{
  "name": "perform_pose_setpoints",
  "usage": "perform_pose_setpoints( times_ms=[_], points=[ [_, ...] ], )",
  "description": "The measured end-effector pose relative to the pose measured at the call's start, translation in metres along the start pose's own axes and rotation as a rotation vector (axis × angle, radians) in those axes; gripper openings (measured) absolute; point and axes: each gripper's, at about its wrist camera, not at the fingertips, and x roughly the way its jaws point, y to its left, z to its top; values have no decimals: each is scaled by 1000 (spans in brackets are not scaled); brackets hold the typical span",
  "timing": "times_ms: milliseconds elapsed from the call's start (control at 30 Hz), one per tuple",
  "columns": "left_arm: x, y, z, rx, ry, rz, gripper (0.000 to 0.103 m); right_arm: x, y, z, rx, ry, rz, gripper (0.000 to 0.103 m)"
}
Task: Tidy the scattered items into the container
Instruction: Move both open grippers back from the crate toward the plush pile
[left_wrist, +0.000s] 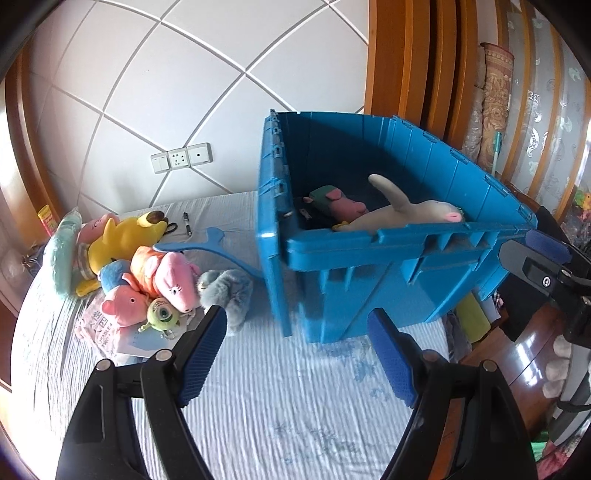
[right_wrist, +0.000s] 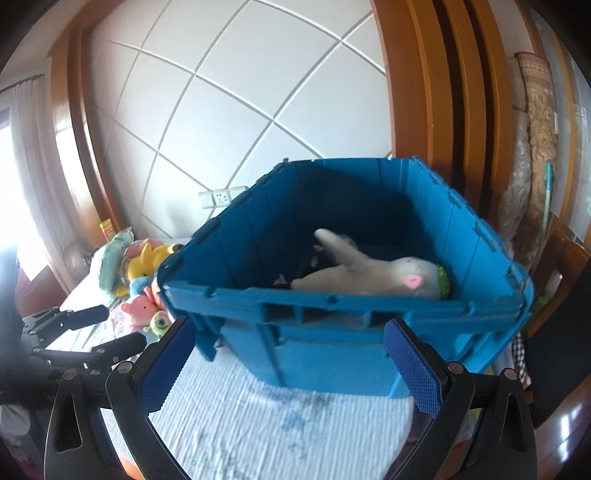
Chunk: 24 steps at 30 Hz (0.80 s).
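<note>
**Spotter:** Sitting on the pale blue ribbed bedsheet (left_wrist: 280, 391), your big blue plastic crate (left_wrist: 369, 251) stands open with a long grey plush animal with a pink ear (right_wrist: 373, 275) lying against its near wall. A small pink plush in a green top (left_wrist: 338, 203) lies behind it on the crate floor.

**Operator:** And what's loose outside?

**Spotter:** You have a heap of toys to the left of the crate: a yellow plush (left_wrist: 122, 240), a pink pig plush in an orange top (left_wrist: 166, 273), a smaller pink pig (left_wrist: 125, 302), a green one-eyed monster toy (left_wrist: 160, 314) and a fluffy grey-blue plush (left_wrist: 229, 291) nearest the crate. A blue plastic hanger-shaped piece (left_wrist: 210, 243) and a black marker pen (left_wrist: 187, 223) lie on the sheet behind them.

**Operator:** My grippers?

**Spotter:** Your left gripper (left_wrist: 297, 347) has its blue pads spread wide with nothing between them, above bare sheet in front of the crate's left corner. Your right gripper (right_wrist: 288, 365) is spread wide too and empty, pointing at the crate's near wall. Neither one touches a toy or the crate.
</note>
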Motion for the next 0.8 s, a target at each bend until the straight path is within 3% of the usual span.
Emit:
perform_pose_setpoints(
  times_ms=[800],
  points=[
    [-43, 144, -66, -21, 27, 55, 78, 19, 150, -42, -39, 112, 10, 103]
  ],
)
